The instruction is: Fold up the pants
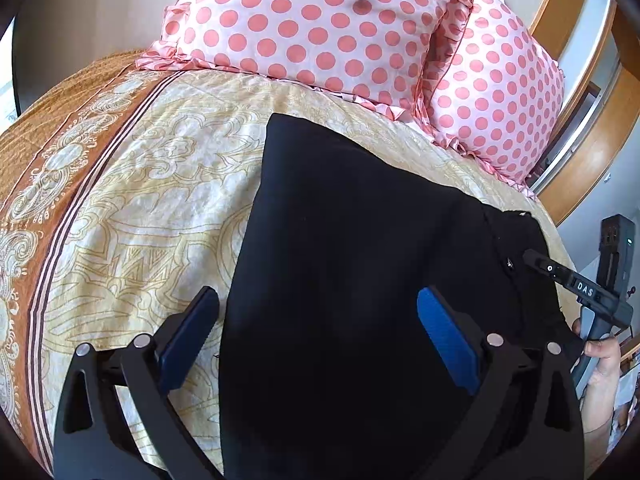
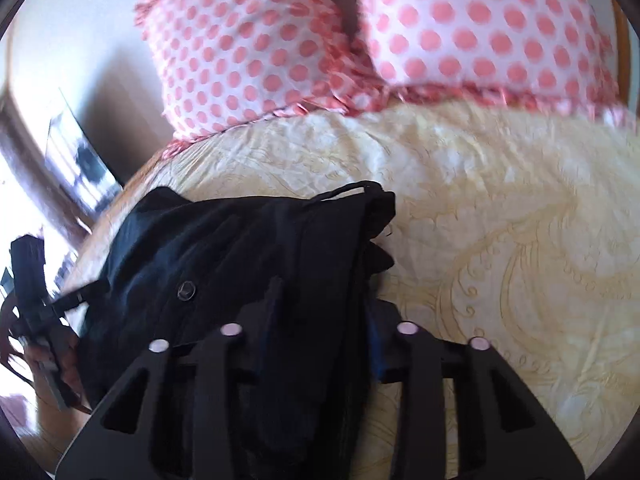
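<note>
Black pants [image 1: 340, 200] lie folded lengthwise on the patterned bedspread [image 1: 140, 200], waist end to the right with a button [image 1: 510, 265]. My left gripper [image 1: 316, 294] hovers open over the near part of the pants, its blue pads [image 1: 448, 344] wide apart and pressing on nothing. My right gripper [image 1: 536, 262] reaches in at the waist, held by a hand [image 1: 600, 356]. In the right wrist view the right gripper [image 2: 324, 300] stands narrow, with bunched pants [image 2: 224, 240] fabric pinched between its fingers beside the button [image 2: 186, 290]. This view is blurred.
Two pink polka-dot pillows [image 1: 320, 28] [image 1: 496, 92] lean at the head of the bed behind the pants. A curved wooden frame [image 1: 600, 120] runs along the right. The bedspread [image 2: 500, 220] stretches out right of the pants; its brown border [image 1: 60, 184] marks the left edge.
</note>
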### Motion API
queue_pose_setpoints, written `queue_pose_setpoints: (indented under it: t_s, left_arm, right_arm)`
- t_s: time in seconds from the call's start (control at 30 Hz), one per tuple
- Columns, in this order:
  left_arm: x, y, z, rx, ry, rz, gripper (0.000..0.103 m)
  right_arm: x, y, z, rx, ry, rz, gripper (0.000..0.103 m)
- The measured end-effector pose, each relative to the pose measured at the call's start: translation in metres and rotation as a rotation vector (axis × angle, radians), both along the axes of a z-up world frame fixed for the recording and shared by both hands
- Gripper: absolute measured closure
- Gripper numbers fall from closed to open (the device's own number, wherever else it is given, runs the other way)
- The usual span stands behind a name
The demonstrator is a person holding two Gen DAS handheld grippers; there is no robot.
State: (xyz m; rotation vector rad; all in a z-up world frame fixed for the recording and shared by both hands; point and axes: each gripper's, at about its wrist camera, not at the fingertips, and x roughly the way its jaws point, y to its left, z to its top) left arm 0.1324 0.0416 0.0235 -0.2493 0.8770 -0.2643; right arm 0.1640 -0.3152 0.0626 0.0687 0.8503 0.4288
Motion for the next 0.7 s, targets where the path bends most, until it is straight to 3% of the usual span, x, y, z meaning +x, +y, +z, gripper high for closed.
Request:
queue_pose_setpoints:
  t_s: [0.03, 0.1, 0.17, 0.27, 0.47, 0.53, 0.6, 0.63, 0.7]
  left_arm:
    - [0.0, 0.0, 0.001, -0.005, 0.003, -0.002, 0.003]
    - [0.002, 0.001, 0.003, -0.027, 0.006, -0.016, 0.003]
    - [0.006, 0.001, 0.005, -0.036, 0.01, -0.024, 0.003]
    - [0.019, 0.0, 0.007, -0.055, 0.038, -0.053, 0.004]
    - [0.053, 0.002, 0.001, -0.085, 0.12, -0.073, 0.01]
    - [0.063, 0.001, 0.001, -0.096, 0.14, -0.08, 0.017]
    - [0.071, 0.0, 0.001, -0.084, 0.146, -0.066, 0.027]
    - [0.073, -0.001, 0.001, -0.072, 0.145, -0.063, 0.03]
    - [0.074, -0.004, 0.001, -0.04, 0.133, -0.061, 0.063]
  right_arm:
    - [-0.007, 0.007, 0.003, -0.05, -0.047, 0.028, 0.077]
    - [-0.008, 0.009, 0.003, -0.074, -0.051, 0.024, 0.077]
    - [0.0, 0.002, -0.002, -0.026, 0.003, -0.006, 0.072]
    - [0.008, -0.01, -0.008, 0.032, 0.069, -0.071, 0.051]
    - [0.015, -0.016, -0.016, 0.106, 0.105, -0.062, 0.049]
    - [0.017, -0.018, -0.018, 0.137, 0.109, -0.053, 0.053]
    - [0.017, -0.016, -0.016, 0.161, 0.096, -0.025, 0.072]
    - [0.016, -0.014, -0.014, 0.157, 0.085, -0.018, 0.075]
    - [0.012, -0.01, -0.01, 0.133, 0.053, -0.011, 0.081]
